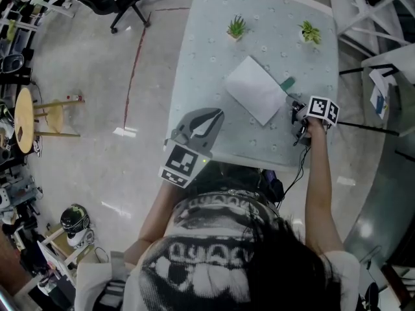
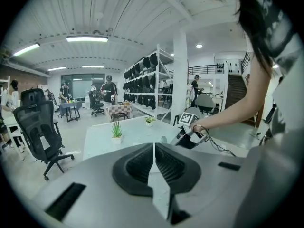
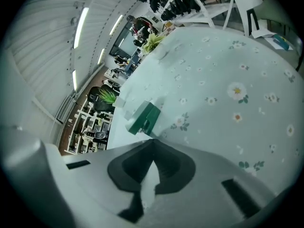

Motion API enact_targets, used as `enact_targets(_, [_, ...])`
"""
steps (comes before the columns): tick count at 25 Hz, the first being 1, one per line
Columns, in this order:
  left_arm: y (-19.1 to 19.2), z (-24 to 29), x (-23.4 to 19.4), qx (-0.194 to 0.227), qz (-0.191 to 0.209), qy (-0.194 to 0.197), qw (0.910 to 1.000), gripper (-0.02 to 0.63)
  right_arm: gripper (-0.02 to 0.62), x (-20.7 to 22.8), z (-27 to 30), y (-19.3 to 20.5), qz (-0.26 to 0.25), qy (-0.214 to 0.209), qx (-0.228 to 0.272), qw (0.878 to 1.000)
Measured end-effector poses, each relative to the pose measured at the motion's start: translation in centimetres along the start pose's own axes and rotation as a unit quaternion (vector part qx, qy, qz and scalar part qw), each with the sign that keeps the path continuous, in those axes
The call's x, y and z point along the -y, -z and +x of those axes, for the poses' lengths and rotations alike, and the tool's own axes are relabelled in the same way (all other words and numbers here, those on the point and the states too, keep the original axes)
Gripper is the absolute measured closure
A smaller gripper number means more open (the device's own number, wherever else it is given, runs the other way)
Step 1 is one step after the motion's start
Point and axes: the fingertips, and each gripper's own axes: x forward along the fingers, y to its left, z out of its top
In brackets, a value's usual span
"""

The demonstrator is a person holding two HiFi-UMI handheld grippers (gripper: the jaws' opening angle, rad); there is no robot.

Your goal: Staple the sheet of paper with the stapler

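**Closing in on the stapler, nothing gripped yet**

Reaching is the step in hand: neither tool has taken hold of anything. The sheet of paper lies flat near the middle of the flowered counter, turned at an angle. The green stapler sits at the sheet's far right corner, touching or just overlapping its edge. Whether the corner is already inside the stapler's mouth cannot be told.

The right gripper hovers low over the right side of the counter, just near of the stapler and aimed at it. Its fingers are pressed together with nothing between them. In the right gripper view the stapler fills the space directly ahead of the tips, close but apart from them.

The left gripper hangs at the near left edge of the counter, well apart from the paper. Its fingers are likewise together and empty.

The next move probably falls to the right hand. It could spread its fingers and take the stapler's body, or keep them together and bear down on the stapler's top. Either way the paper's corner has to sit properly in the mouth first. The left gripper looks best used to travel far and right and pin the sheet, so the paper does not slide when pressure comes.
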Motion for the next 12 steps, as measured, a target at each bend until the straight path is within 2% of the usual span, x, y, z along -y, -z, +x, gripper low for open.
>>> enact_targets(12, [2.2,-1.5,-1.9,-0.01,-0.008,0.024,0.9996,0.594,0.595,-0.9,1.4,-0.2,0.029,0.01,-0.005,1.0])
